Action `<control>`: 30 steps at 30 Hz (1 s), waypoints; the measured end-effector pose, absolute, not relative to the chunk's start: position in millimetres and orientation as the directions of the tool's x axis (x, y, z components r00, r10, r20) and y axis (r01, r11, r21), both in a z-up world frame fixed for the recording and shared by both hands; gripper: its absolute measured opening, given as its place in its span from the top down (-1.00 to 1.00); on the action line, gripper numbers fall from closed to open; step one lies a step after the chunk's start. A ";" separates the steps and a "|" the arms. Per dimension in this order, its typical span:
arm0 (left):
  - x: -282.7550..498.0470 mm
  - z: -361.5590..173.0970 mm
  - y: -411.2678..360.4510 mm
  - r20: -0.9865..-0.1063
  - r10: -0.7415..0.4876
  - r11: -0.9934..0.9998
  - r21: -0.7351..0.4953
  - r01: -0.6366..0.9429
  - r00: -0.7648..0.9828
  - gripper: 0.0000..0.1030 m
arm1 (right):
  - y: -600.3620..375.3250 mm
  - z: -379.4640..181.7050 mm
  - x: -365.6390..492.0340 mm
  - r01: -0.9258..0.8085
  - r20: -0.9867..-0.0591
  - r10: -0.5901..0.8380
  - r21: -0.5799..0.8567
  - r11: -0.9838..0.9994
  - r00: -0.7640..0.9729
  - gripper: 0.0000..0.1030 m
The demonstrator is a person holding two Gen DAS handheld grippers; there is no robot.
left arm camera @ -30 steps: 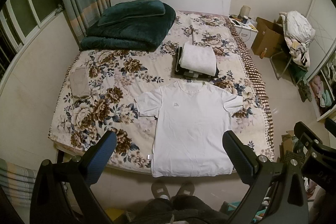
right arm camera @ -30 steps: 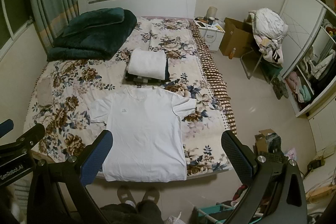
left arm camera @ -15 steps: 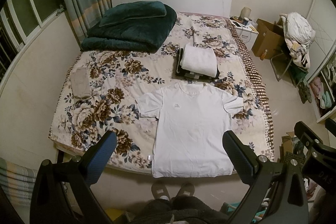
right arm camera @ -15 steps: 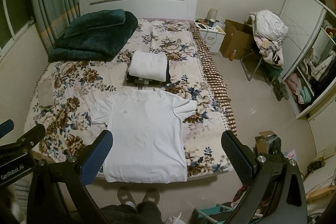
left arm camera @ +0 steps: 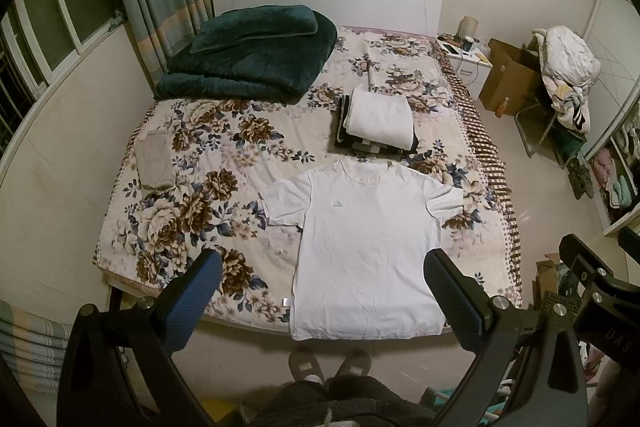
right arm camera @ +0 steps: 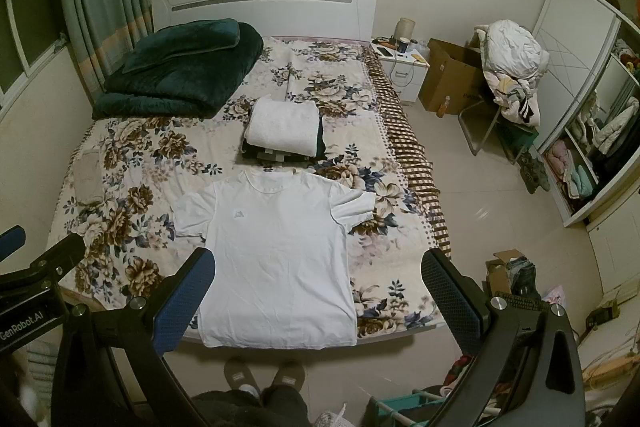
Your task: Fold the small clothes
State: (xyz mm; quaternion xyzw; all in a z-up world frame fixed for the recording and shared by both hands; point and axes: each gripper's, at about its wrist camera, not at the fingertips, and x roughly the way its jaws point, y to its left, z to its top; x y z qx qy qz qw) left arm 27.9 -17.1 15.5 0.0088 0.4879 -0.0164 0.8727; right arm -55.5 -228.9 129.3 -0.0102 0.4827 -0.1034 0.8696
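Here, in the left wrist view, the left gripper [left arm camera: 320,287] is held high above the foot of the bed [left arm camera: 168,211], its two blue-padded fingers spread wide with nothing between them. Below it a white T-shirt [left arm camera: 368,247] lies front up on the floral bedspread, collar toward the headboard, both short sleeves spread out, hem at the near edge of the mattress. Just beyond the collar sits a stack of folded clothes [left arm camera: 378,125] topped by a white piece. A folded dark green quilt [left arm camera: 248,59] lies near the headboard, well apart from the shirt, and a small beige folded item [left arm camera: 154,159] rests near the bed's left edge. The person's slippers [left arm camera: 330,367] show on the floor at the bed's foot.

In the right wrist view, the right gripper [right arm camera: 318,287] likewise hangs above the bed's near edge, fingers wide apart and empty. The T-shirt sits under its left finger, flat and smooth, not yet folded.

Judging by this, the shirt is laid out and the fold itself has not begun. The next move probably calls for both grippers to come down to the cloth, each pinching one layer at a sleeve or side edge, then carrying that side across toward the middle without dragging the rest.
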 end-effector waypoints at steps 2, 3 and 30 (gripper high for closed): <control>28.1 15.7 -17.0 -0.852 -0.019 0.999 0.000 0.036 0.523 -1.00 | -227.7 131.2 -52.3 0.170 -0.837 -0.191 -0.119 0.978 0.513 -1.00; 26.1 15.2 -16.6 -0.852 -0.020 0.999 -0.002 0.036 0.523 -1.00 | -228.7 129.6 -55.3 0.170 -0.837 -0.190 -0.118 0.978 0.514 -1.00; 204.6 -213.5 -36.2 -0.882 0.241 0.969 0.195 -0.151 0.404 -1.00 | -455.9 -149.8 90.6 0.644 -0.956 -0.044 0.161 0.748 0.291 -0.75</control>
